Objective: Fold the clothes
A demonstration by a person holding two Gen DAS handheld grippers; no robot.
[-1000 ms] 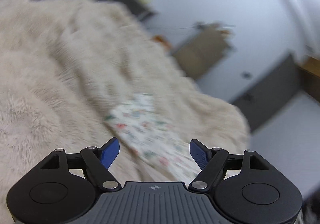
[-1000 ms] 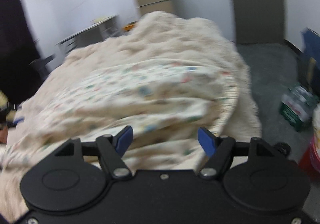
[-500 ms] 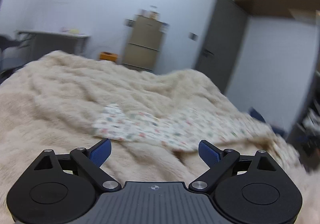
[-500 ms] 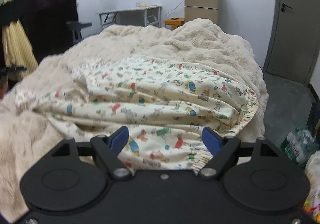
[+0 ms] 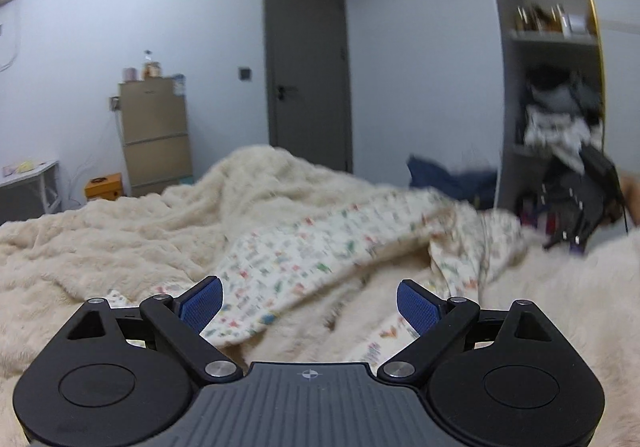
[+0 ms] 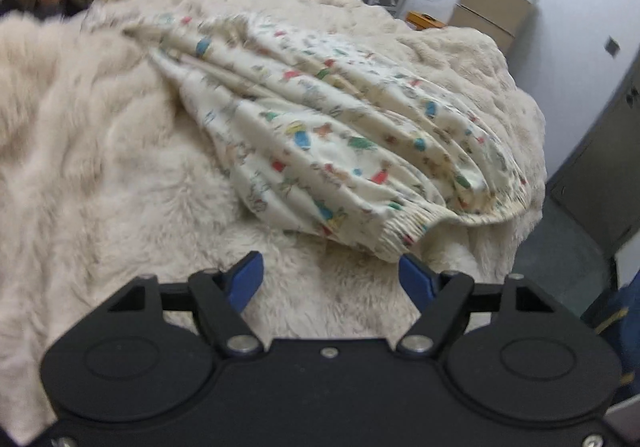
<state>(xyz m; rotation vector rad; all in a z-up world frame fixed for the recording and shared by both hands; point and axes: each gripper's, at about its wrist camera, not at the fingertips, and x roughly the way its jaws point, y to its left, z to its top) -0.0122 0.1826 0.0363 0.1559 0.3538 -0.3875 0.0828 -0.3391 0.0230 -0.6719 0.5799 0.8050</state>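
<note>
Lying bunched on the fluffy blanket (image 6: 100,151), the printed pants (image 6: 340,135) touch neither claw: left claw (image 5: 310,301) spread wide, right claw (image 6: 330,279) closing on nothing.

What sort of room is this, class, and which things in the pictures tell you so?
Most likely a bedroom in a home: a bed under a fluffy cream blanket, open wardrobe shelves stuffed with clothes, and a grey door.

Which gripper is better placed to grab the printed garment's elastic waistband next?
Right. The right gripper sits just short of the garment, waistband directly ahead, jaws closing on nothing. The left gripper faces a crumpled far end.
</note>
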